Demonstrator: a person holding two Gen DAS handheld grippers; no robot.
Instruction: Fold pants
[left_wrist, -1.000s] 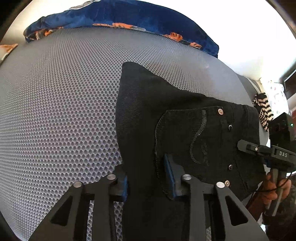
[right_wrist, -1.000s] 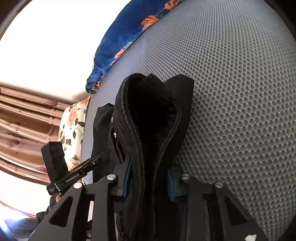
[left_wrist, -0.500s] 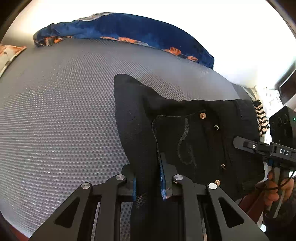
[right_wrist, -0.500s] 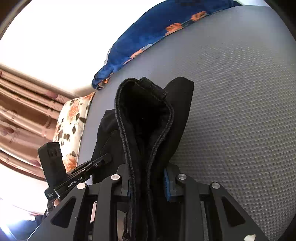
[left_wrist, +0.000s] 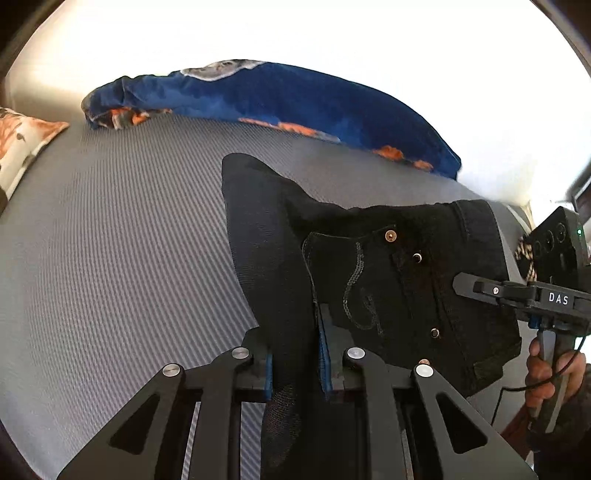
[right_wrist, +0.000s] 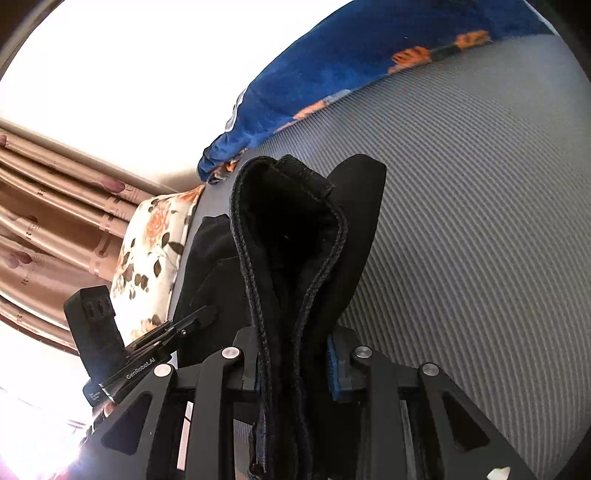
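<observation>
**Both grippers clamped on the black pants over the grey bed**

So the left gripper (left_wrist: 295, 354) is pinching a fold of the black pants (left_wrist: 388, 280) between its blue-padded fingers (left_wrist: 325, 354), jaws nearly closed with the cloth squeezed in the gap. In the left wrist view the fabric is running up from 6 o'clock toward the center, with a back pocket, its looped stitching and a few rivets sitting out toward 3 o'clock. The right gripper (left_wrist: 517, 295) is showing at 3 o'clock there, a hand (left_wrist: 546, 373) wrapped around its handle.

Over in the right wrist view, the right gripper (right_wrist: 291, 365) is squeezing a thick bunch of the pants (right_wrist: 288, 236), seamed edges standing up between its fingers (right_wrist: 334, 369) from 6 o'clock to the center. The left gripper (right_wrist: 155, 347) is peeking in at 8 o'clock.

The pants are hanging over the grey mesh mattress (left_wrist: 129, 258). A blue blanket (left_wrist: 295, 96) is lying along the far edge at 12 o'clock, a floral pillow (right_wrist: 155, 251) is sitting at 9 o'clock beside the pink curtains (right_wrist: 48, 214).
</observation>
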